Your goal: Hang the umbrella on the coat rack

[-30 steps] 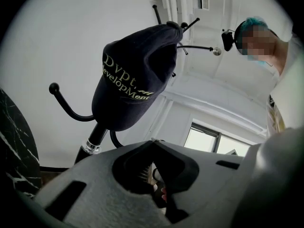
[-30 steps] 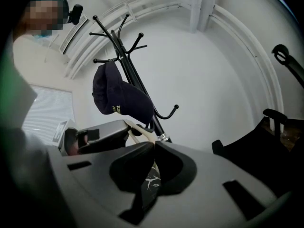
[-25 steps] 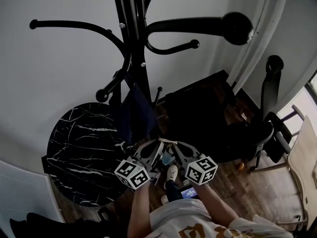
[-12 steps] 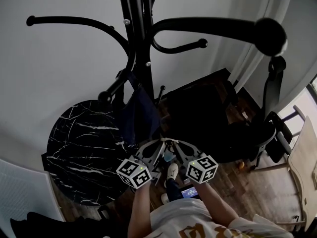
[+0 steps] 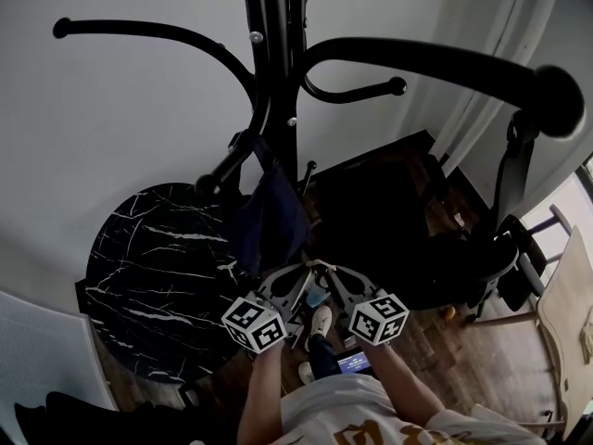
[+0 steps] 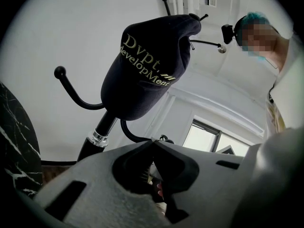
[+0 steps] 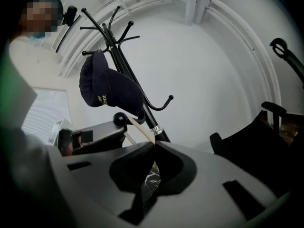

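Note:
A black coat rack (image 5: 278, 63) with curved, ball-tipped hooks rises in front of me. A navy fabric thing with gold lettering (image 5: 271, 219) hangs from a low hook, just above both grippers. It also shows in the left gripper view (image 6: 152, 70) and the right gripper view (image 7: 107, 91). My left gripper (image 5: 298, 273) and right gripper (image 5: 326, 269) point up side by side, tips almost touching, both shut. Each one's own view shows the left gripper (image 6: 152, 142) and right gripper (image 7: 153, 144) with jaws together. A thin pale strip (image 7: 137, 131) lies near the right tips; I cannot tell whether it is gripped.
A round black marble table (image 5: 148, 267) stands left of the rack. A black armchair (image 5: 389, 221) and an office chair (image 5: 505, 202) are at the right, a pale wooden chair (image 5: 570, 313) beyond. A white panel (image 5: 37, 360) sits at lower left.
The rack has slid rightward and looms larger in the head view. Both grippers stay shut in nearly the same place, and the navy thing still hangs on its hook.

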Demonstrator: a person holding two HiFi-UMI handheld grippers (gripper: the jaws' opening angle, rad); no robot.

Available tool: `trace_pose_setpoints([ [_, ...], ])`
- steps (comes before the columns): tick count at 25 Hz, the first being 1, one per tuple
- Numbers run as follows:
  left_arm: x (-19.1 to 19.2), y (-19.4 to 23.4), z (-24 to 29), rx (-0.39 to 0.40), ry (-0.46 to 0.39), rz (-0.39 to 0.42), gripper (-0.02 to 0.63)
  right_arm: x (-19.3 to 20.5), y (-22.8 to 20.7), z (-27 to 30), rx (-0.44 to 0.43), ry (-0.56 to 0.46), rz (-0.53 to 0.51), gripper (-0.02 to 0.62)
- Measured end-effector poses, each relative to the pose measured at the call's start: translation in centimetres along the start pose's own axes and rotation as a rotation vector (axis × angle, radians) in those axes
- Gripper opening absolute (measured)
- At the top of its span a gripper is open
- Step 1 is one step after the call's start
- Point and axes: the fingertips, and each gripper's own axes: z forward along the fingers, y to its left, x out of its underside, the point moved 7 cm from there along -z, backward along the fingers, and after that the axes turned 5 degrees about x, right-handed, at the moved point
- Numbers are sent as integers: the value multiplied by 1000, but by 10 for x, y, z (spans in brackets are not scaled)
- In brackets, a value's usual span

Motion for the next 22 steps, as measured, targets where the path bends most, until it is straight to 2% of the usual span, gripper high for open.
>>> trace_pose_setpoints([
  [13,10,4,2,7,-15,-42,20,7,0,11,-8,33,-35,14],
  [22,9,14,4,-21,-6,-12,20,7,-2,25,-15,50,-66,14],
])
